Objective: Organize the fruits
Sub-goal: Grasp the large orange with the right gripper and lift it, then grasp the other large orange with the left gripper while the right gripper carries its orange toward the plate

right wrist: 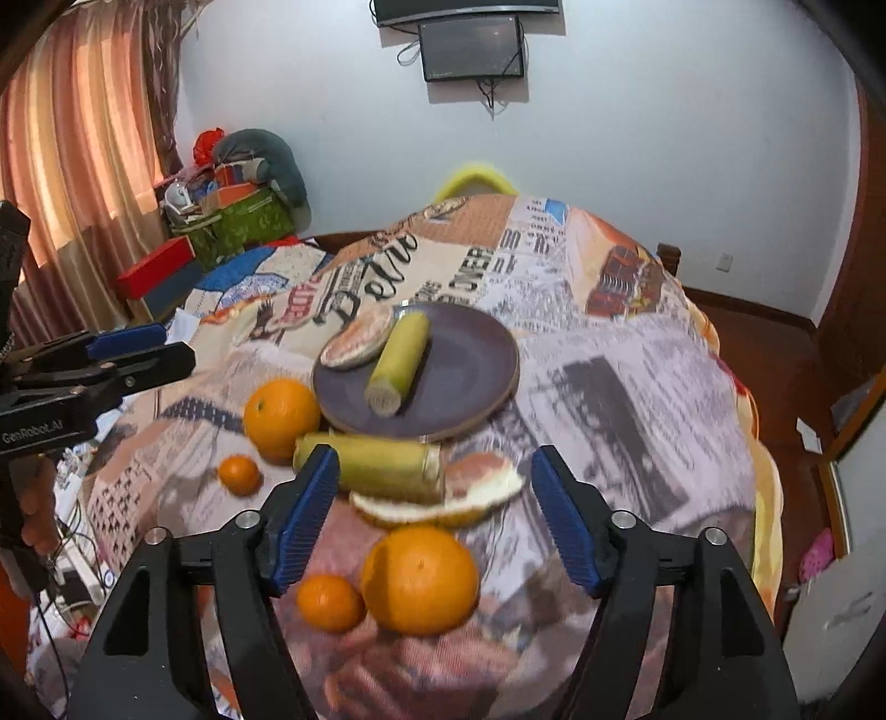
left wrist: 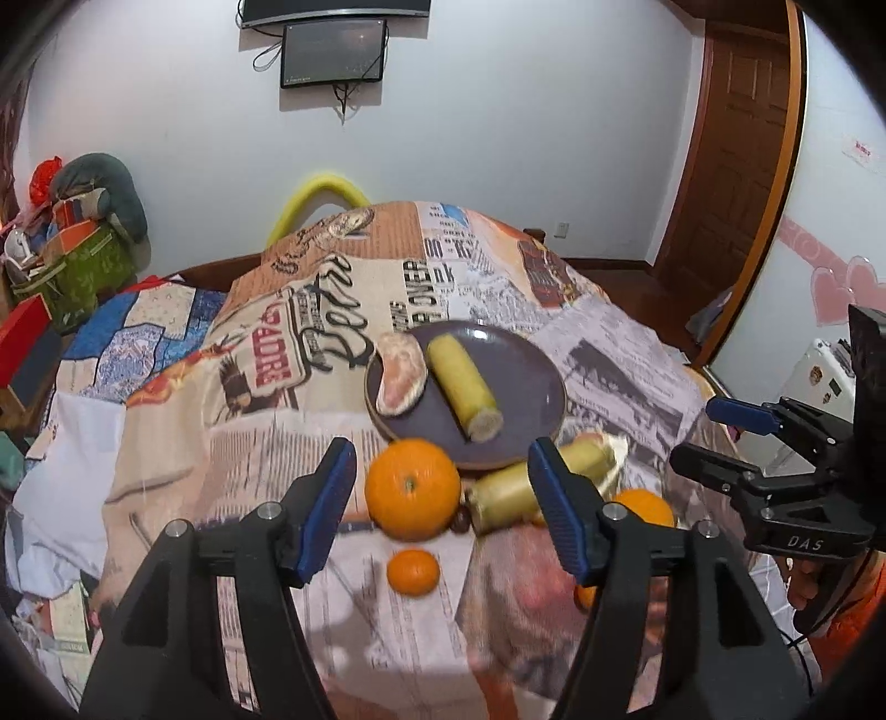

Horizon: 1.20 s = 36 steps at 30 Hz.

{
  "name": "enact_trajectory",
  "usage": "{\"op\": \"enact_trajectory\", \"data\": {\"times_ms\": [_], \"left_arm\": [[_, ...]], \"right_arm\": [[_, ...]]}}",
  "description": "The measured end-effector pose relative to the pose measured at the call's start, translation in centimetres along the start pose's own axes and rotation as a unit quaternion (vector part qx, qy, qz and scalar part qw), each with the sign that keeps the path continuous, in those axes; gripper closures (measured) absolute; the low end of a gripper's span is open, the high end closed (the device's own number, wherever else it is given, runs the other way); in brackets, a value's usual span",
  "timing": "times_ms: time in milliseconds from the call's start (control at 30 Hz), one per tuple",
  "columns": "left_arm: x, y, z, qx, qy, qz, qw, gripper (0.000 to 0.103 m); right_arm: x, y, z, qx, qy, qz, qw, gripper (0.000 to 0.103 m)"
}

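Oranges lie loose on the cloth-covered desk (right wrist: 637, 387) beside the plate (right wrist: 470, 354); the big orange (right wrist: 421, 579) looks firm, round and roll-prone, best pinched across its middle. Both grippers, left gripper (left wrist: 443, 509) and right gripper (right wrist: 434, 518), hover with fingers apart, empty.

right gripper (right wrist: 434, 512) fingers apart, empty | plate (right wrist: 470, 382): sugarcane piece (right wrist: 398, 363), pomelo wedge (right wrist: 357, 340)

Printed newspaper-pattern cloth (right wrist: 637, 387) covers the table. Far wall: dark screen (right wrist: 472, 49) with dangling cables, wooden door (left wrist: 736, 144) far right, striped curtain (right wrist: 72, 138) far left. Far-left corner holds a green bag (right wrist: 249, 224) piled with what may be boxes.
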<state>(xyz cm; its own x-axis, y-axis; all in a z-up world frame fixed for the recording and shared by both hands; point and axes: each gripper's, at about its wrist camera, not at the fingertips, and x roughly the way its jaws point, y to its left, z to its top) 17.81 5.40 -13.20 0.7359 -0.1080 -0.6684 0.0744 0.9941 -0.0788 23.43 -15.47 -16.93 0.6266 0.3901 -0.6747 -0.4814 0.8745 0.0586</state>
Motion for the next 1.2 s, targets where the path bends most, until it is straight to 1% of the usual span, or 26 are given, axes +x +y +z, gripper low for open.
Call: {"op": "enact_trajectory", "data": {"times_ms": [167,300,367,400,533,667,733,767,900,967,1100,1200], "left_arm": [[0.5,0.1,-2.4,-0.005,0.027,-0.001,0.9996,0.039],[1.3,0.5,-3.8,-0.013,0.046,-0.004,0.9988,0.039],[1.7,0.6,-4.4,-0.019,0.053,-0.004,0.9984,0.039],[1.8,0.7,-4.7,-0.024,0.056,-0.005,0.9981,0.039],[2.5,1.2,-5.6,-0.039,0.068,-0.006,0.9969,0.039],[3.4,1.7,-5.9,-0.052,0.078,-0.004,0.9956,0.039],[3.8,1.8,-5.9,-0.054,0.083,-0.002,0.9951,0.039],[4.1,1.9,-5.9,-0.055,0.084,-0.001,0.9949,0.039],[5.0,1.9,-5.5,-0.052,0.089,0.002,0.9947,0.038],[5.5,1.9,-5.1,-0.051,0.093,0.002,0.9944,0.038],[6.6,1.9,-4.0,-0.048,0.093,0.005,0.9945,0.038],[7.4,1.9,-3.2,-0.045,0.090,0.010,0.9949,0.036]], "right_arm": [[1.0,0.2,-2.2,0.003,0.030,-0.002,1.000,0.034],[2.8,-0.3,-3.6,0.023,0.062,-0.001,0.998,0.034],[3.2,-0.3,-4.1,0.025,0.071,-0.003,0.997,0.034],[3.6,-0.4,-4.4,0.025,0.075,-0.006,0.997,0.032],[3.8,-0.5,-4.6,0.043,0.078,0.009,0.996,0.031],[4.3,-0.1,-5.0,0.043,0.092,0.019,0.995,0.032],[4.4,-0.1,-5.2,0.047,0.088,0.022,0.995,0.033],[4.4,-0.3,-5.2,0.053,0.089,0.029,0.994,0.040],[4.2,-0.8,-5.1,0.058,0.089,0.043,0.993,0.041],[4.0,-0.8,-5.0,0.052,0.086,0.036,0.994,0.042],[3.0,-1.8,-3.9,0.064,0.065,0.037,0.995,0.042],[2.4,-2.5,-3.0,0.063,0.047,0.023,0.997,0.042]]}}
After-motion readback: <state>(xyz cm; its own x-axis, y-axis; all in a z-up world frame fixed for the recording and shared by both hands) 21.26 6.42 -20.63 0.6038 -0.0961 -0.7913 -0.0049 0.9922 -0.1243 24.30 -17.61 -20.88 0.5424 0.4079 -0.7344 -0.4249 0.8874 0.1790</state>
